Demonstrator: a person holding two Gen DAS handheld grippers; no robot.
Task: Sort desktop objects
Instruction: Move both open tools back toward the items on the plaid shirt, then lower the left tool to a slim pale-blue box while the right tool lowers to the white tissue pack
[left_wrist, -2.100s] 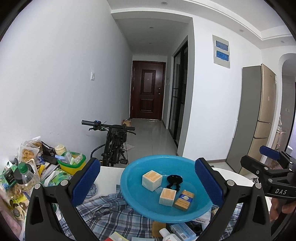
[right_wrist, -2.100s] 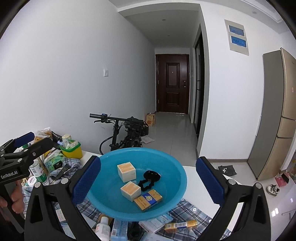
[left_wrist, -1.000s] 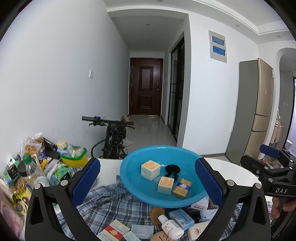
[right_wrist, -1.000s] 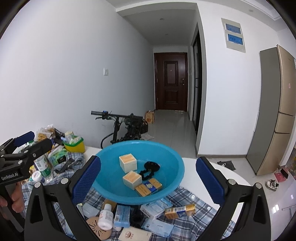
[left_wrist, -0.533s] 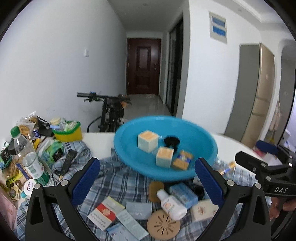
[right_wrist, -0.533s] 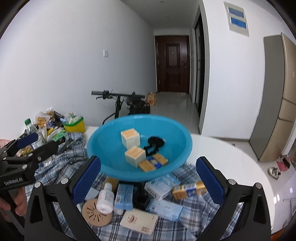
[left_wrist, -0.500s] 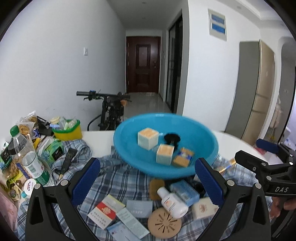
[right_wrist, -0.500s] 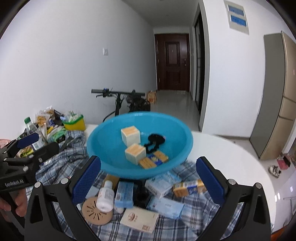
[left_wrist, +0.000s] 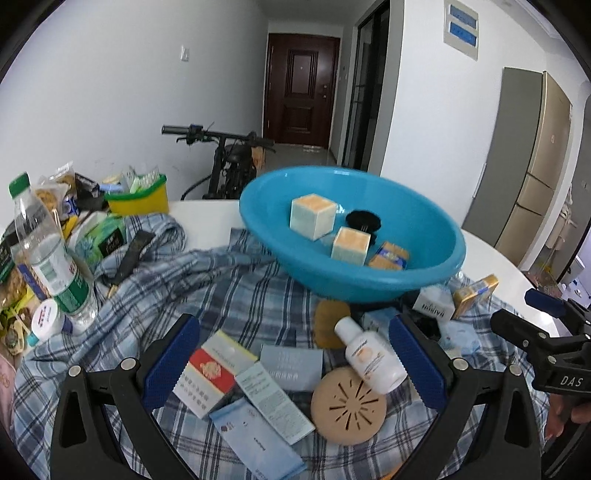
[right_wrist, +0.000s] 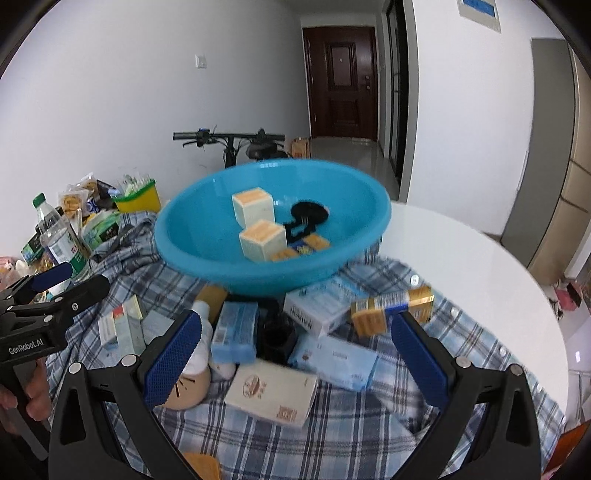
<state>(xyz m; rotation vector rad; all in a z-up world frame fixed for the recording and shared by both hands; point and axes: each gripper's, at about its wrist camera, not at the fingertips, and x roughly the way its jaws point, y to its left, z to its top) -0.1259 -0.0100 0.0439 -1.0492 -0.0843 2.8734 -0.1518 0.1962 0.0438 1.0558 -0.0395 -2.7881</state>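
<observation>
A blue basin (left_wrist: 424, 284) (right_wrist: 207, 258) sits on a plaid cloth (left_wrist: 155, 295) and holds two cream cube boxes, a black round item and a small orange-blue box. In front of it lie loose items: a white bottle (left_wrist: 369, 354), a tan slotted disc (left_wrist: 349, 406), a red-and-white box (left_wrist: 207, 373), a blue box (right_wrist: 236, 330), a gold box (right_wrist: 391, 306) and a white box with a red logo (right_wrist: 271, 391). My left gripper (left_wrist: 293, 360) hangs open above the flat boxes. My right gripper (right_wrist: 295, 354) is open above the black cup (right_wrist: 275, 338). Neither holds anything.
A water bottle (left_wrist: 48, 258), a yellow-green tub (left_wrist: 138, 197) and snack packets crowd the table's left side. A bicycle (left_wrist: 229, 162) stands behind the table. The white round tabletop (right_wrist: 480, 295) is bare to the right of the cloth. A hand holds each gripper's handle.
Both views have tipped down and come closer to the table, so the items on the cloth in front of the basin now fill the lower frame. Both grippers stayed open.
</observation>
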